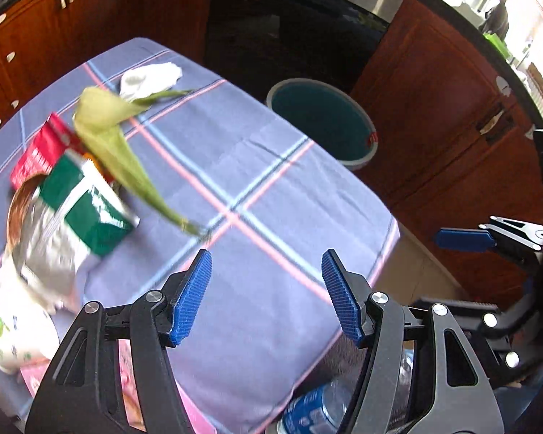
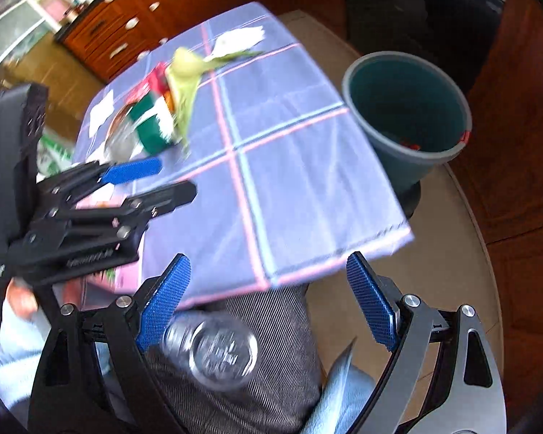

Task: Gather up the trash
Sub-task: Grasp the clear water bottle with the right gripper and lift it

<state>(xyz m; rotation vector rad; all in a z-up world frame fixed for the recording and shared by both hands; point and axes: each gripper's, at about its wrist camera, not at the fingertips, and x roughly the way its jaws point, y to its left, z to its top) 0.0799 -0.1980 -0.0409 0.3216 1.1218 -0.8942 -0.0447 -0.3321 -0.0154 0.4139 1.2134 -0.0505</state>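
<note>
Table (image 1: pixel 271 181): lilac checked cloth with pink and pale blue lines; the litter is bunched at its far left side, the near right stretch bare
Bin (image 1: pixel 322 123): teal pail with a grey rim, standing on the floor just beyond the table's far right edge; mouth up, something red low inside in the right wrist view (image 2: pixel 409 144)
Corn husk (image 1: pixel 119 144): pale green, long and thin; long axis runs on a diagonal from its broad curled end at the far left down to a narrow tip nearer the cloth's middle; it lies over the cartons
Cartons: a green-and-white pack (image 1: pixel 90 209) with silver foil lining, a red one (image 1: pixel 40 155) touching it behind
Tissue (image 1: pixel 148 76): white, crumpled, at the far end, just past the husk
Paper cup (image 1: pixel 14 336): white, on its side at the near left
Bottle (image 2: pixel 213 350): clear plastic, blurred, lying on a grey-trousered lap below the table edge; blue label in the other view
Left gripper (image 1: pixel 268 289): blue pads apart, nothing between them; over bare cloth
Right gripper (image 2: pixel 268 300): jaws wide apart, empty; over the table's near corner
</note>
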